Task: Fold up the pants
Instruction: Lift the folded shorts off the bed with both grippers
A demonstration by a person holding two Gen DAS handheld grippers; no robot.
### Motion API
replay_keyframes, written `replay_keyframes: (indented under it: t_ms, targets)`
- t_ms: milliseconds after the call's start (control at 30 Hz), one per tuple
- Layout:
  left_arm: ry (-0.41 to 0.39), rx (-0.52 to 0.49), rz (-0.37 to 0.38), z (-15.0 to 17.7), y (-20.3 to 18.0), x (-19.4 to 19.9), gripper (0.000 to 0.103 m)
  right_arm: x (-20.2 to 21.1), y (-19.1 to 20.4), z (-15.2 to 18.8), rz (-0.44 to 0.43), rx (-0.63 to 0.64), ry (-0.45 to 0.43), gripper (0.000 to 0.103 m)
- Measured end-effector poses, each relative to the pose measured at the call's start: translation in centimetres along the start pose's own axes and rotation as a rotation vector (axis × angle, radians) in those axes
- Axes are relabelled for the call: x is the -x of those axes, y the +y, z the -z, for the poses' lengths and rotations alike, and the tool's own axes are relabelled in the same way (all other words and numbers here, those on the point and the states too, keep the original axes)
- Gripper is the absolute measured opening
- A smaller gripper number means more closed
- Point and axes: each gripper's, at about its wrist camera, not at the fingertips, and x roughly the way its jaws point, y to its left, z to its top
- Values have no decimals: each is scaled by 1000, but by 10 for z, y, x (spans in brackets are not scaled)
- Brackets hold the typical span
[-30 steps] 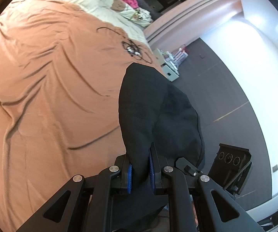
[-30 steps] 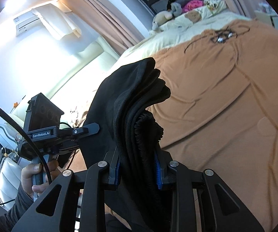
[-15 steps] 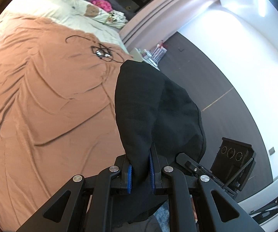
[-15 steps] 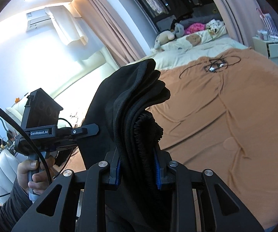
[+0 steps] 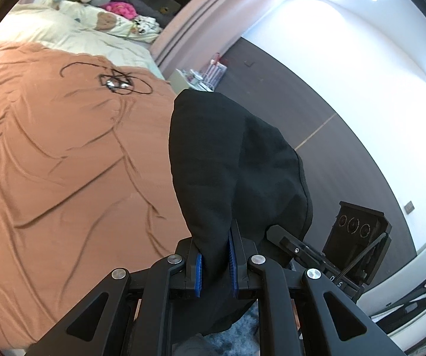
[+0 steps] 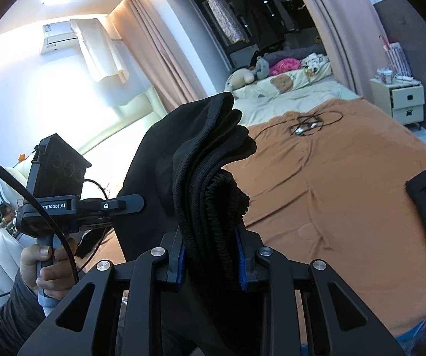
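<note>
gripping black pants, both tongs nearly closed

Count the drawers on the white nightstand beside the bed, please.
2. On the white nightstand right of the bed, the upper drawer sits directly above the lower drawer. Further drawers may be hidden lower down.

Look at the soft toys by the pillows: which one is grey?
The grey plush toy, lying between the cream plush bear on its left and the bright pink bundle on its right.
</note>
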Motion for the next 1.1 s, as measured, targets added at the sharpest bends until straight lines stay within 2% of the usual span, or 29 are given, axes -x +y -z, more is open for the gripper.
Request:
replay_keyframes:
  t_ms: [533,833,1100]
  targets:
    - [61,-107,112,-7,-70,-81,14,71,-12,15,105,25,-62,23]
    - [140,-162,205,-11,-109,-150,14,116,-15,19,229,54,-67,23]
    - [211,-203,288,-13,-144,-215,14,144,-1,15,319,132,-68,23]
